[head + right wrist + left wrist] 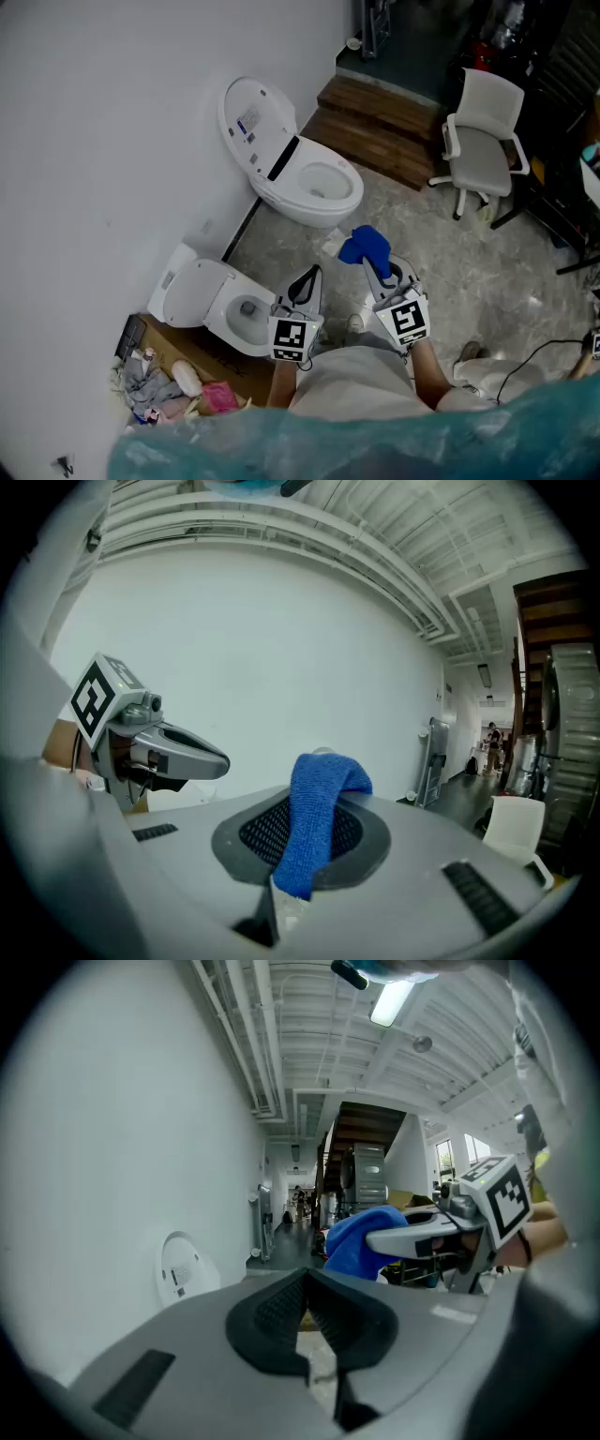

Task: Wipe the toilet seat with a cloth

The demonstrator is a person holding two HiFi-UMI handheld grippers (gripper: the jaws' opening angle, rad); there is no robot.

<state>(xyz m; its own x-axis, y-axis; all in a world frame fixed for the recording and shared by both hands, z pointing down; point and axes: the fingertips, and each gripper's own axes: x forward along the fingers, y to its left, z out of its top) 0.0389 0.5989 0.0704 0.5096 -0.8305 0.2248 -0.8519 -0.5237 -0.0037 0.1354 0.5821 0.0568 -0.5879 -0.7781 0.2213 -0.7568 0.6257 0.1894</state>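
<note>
The right gripper (pixel 378 265) has its fingers (pixel 361 832) clenched on the blue cloth (pixel 317 817), which fills the gap between the dark ribbed pads. In the right gripper view the cloth is a narrow strip with its long axis along the fingers: its lower end hangs towards the gripper body, and its far end folds over the fingertips and droops to the right. In the head view it shows as a bunched lump at the fingertips, pointing towards the toilet (pixel 309 183) that stands on the floor (pixel 441 272) along its wall edge. It is held above the floor, near the front rim of the bowl but apart from it. That toilet's lid (pixel 248 122) is raised against the wall. The left gripper (pixel 314 274) is just beside the right one. Its fingers (pixel 277 1312) are drawn together, with nothing between them.
</note>
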